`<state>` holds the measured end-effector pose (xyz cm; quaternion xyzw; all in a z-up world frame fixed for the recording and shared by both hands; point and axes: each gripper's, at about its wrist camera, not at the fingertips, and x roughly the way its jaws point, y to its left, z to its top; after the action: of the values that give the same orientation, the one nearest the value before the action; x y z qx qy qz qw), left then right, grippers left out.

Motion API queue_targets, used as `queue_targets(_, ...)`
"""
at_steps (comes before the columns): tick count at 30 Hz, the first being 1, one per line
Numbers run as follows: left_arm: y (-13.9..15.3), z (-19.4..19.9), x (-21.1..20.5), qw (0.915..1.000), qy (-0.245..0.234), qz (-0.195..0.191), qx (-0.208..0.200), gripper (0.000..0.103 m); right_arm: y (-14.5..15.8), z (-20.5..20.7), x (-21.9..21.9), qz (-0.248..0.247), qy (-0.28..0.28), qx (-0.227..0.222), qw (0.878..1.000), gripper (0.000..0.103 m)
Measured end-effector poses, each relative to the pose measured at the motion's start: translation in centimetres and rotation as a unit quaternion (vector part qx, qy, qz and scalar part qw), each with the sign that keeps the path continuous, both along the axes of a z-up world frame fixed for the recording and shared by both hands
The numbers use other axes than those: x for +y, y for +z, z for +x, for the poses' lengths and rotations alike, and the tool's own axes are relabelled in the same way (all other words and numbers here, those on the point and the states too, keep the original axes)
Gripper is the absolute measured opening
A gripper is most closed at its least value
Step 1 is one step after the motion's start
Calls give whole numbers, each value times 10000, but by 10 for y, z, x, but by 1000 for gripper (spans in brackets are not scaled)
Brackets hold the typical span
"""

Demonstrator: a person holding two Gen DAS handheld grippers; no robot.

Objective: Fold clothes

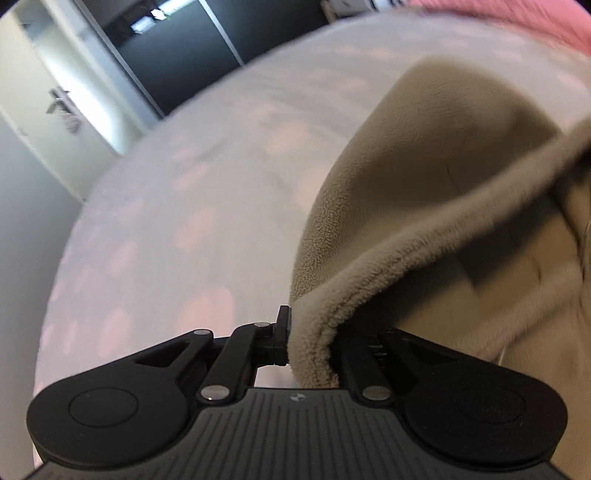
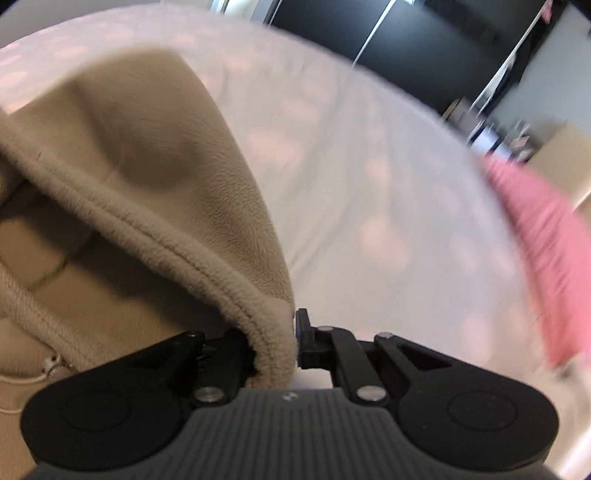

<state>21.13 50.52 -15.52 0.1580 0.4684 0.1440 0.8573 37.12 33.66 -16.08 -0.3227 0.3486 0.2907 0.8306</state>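
A beige fleece garment (image 1: 424, 177) lies on a white bed cover with pale pink spots (image 1: 192, 192). My left gripper (image 1: 308, 339) is shut on the garment's thick hemmed edge, which drapes over and hides the right finger. In the right wrist view the same beige fleece garment (image 2: 159, 155) fills the left half. There my right gripper (image 2: 279, 339) is shut on another part of that hem, with the cloth covering its left finger. A zipper pull (image 2: 50, 363) and a ribbed seam show at the lower left.
A pink cloth (image 2: 539, 236) lies on the bed cover (image 2: 369, 147) at the right; the same pink cloth (image 1: 517, 14) shows at the top right of the left wrist view. Dark wardrobe panels (image 1: 177, 48) and a white door (image 1: 62, 107) stand beyond the bed.
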Motion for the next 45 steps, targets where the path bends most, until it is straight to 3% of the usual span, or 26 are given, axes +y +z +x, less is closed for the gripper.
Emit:
queue_targets(3, -3, -8, 5, 9994, -76, -308, -105, 5, -5, -2, -6, 163, 54, 182, 9997, 8)
queue_targets(4, 3, -12, 8, 9990, -97, -399, -184, 13, -3, -2, -8, 206, 78, 204, 9995, 11)
queue_targets(6, 14, -21, 9, 9980, -200, -495, -333, 23, 7, -5, -13, 299, 140, 199, 9993, 24)
queue_targets(7, 20, -26, 9, 9975, -275, -511, -405, 29, 13, -7, -16, 345, 174, 178, 9991, 39)
queue_targets(8, 26, -31, 8, 9969, -355, -523, -473, 35, 19, -10, -20, 393, 232, 146, 9989, 42)
queue_targets(11, 42, -41, 0, 9943, -691, -519, -627, 43, 41, -24, -34, 668, 529, 23, 9964, 44)
queue_targets(13, 54, -50, -4, 9887, -978, -836, -766, 43, 58, -35, -47, 993, 750, 55, 9922, 44)
queue_targets(16, 72, -63, -6, 9778, -1243, -1346, -1019, 58, 75, -49, -57, 1265, 1137, 287, 9850, 44)
queue_targets(21, 79, -54, -5, 9769, -1425, -1270, -956, 57, 77, -63, -53, 771, 1299, 287, 9881, 50)
queue_targets(23, 82, -55, -3, 9759, -1389, -1362, -990, 57, 77, -62, -48, 571, 1191, 316, 9907, 62)
queue_targets(27, 92, -61, 2, 9665, -1430, -1793, -1152, 57, 88, -53, -49, 590, 1096, 582, 9905, 63)
queue_targets(29, 98, -63, 5, 9622, -1438, -1950, -1243, 57, 93, -56, -53, 667, 1138, 742, 9885, 74)
queue_targets(32, 98, -51, 9, 9682, -1020, -1856, -1334, 57, 98, -58, -57, 803, 1175, 1007, 9847, 88)
queue_targets(34, 89, -36, 13, 9750, -549, -1774, -1224, 57, 98, -48, -53, 990, 1084, 1305, 9805, 88)
queue_targets(39, 51, -11, 9, 9835, -246, -1740, -440, 53, 116, -37, -64, 1938, 759, 1723, 9628, 88)
queue_targets(42, 46, -11, 4, 9857, -257, -1623, -381, 52, 132, -39, -74, 2380, 636, 1558, 9566, 86)
queue_targets(43, 49, -14, 5, 9853, -277, -1614, -486, 52, 136, -42, -77, 2423, 628, 1412, 9578, 80)
queue_targets(44, 53, -16, 6, 9847, -294, -1606, -602, 52, 140, -44, -79, 2429, 619, 1268, 9597, 63)
queue_targets(45, 59, -19, 7, 9836, -298, -1598, -788, 52, 142, -44, -79, 2374, 608, 1129, 9629, 54)
